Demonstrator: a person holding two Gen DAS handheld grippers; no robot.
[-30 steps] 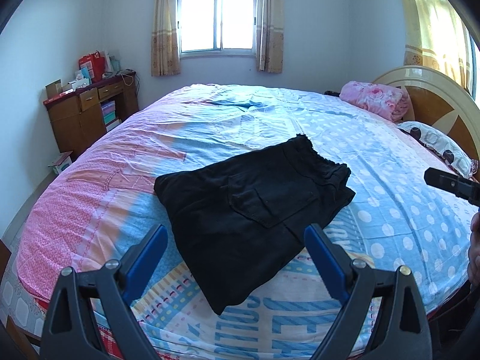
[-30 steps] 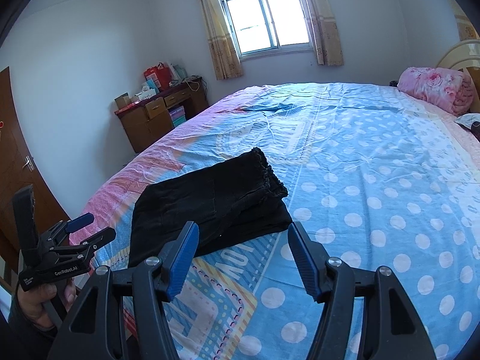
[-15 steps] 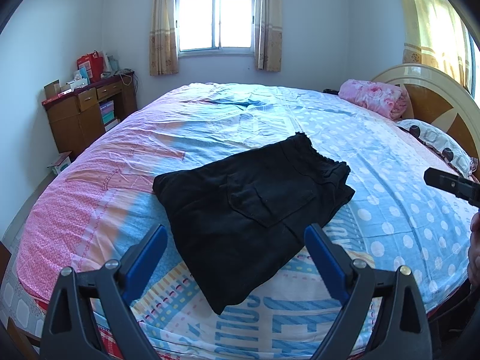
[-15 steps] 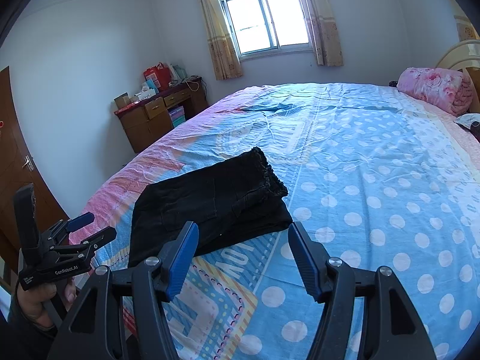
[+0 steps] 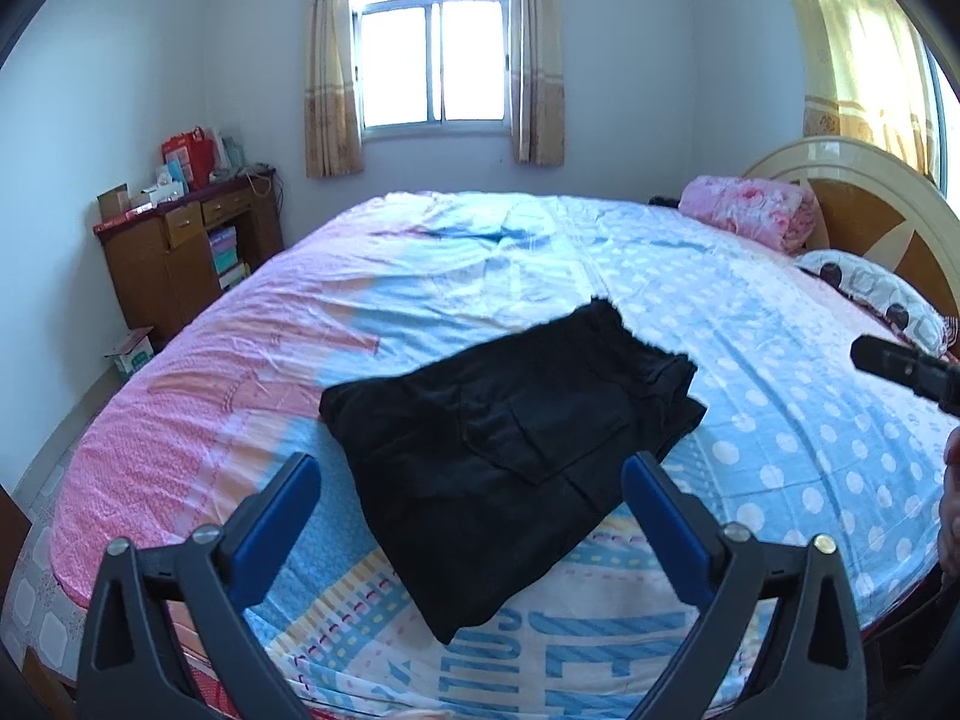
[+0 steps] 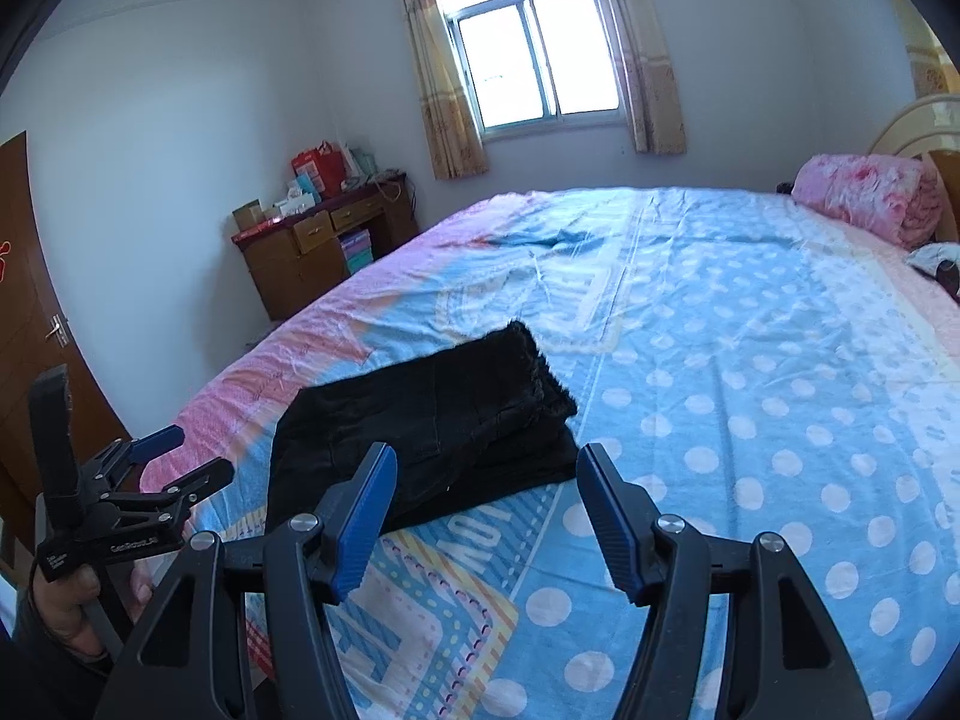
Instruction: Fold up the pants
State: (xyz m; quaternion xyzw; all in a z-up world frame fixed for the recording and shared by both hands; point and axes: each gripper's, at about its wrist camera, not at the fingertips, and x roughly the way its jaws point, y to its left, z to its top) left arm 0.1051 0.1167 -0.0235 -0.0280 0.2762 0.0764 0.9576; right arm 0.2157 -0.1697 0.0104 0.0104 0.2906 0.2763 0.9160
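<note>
On bed: folded pants; both grippers released, empty; door in R view only

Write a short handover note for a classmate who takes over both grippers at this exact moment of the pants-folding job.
Left gripper: open, empty, held above the near bed edge.
Right gripper: open, empty, also clear of the cloth.
Black pants: lying on the bed as a compact folded stack, gathered waistband at the far end.
Done: the folding looks complete.
Left: probably nothing, or just tidy the uneven edges.
</note>
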